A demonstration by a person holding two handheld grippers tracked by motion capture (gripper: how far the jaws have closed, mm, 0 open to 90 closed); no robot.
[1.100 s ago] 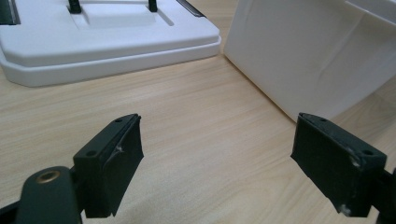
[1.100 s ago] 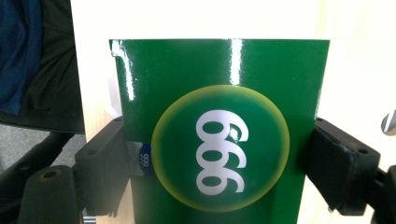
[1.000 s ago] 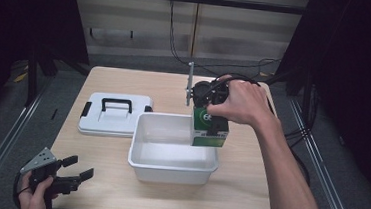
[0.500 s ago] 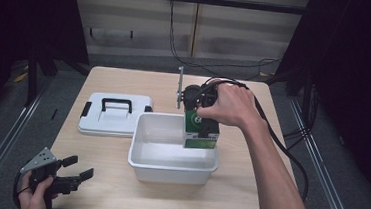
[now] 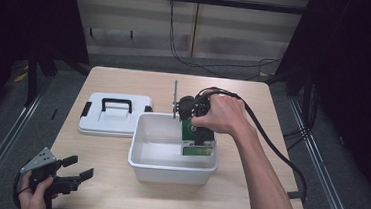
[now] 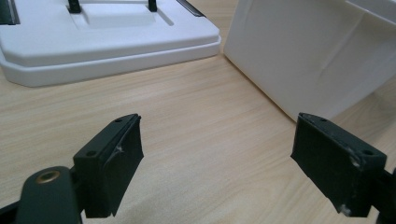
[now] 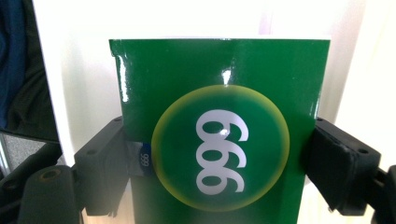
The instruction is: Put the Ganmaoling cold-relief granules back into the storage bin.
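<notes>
High view: green glossy cardboard box (image 5: 197,135) is clamped by right tool (image 5: 196,116) inside white plastic tub (image 5: 171,166), 3 o'clock side; level lowering advised. Left tool (image 5: 75,170) is held wide open, empty.

One surface (image 5: 116,189). On it, one white bin (image 5: 172,168) at the center and one white lid (image 5: 115,113) at its 10 o'clock. One green box (image 5: 197,135) stands in the bin's 3 o'clock side. Two grippers: the left gripper (image 5: 70,173) at 7 o'clock and the right gripper (image 5: 193,110) over the box.
</notes>
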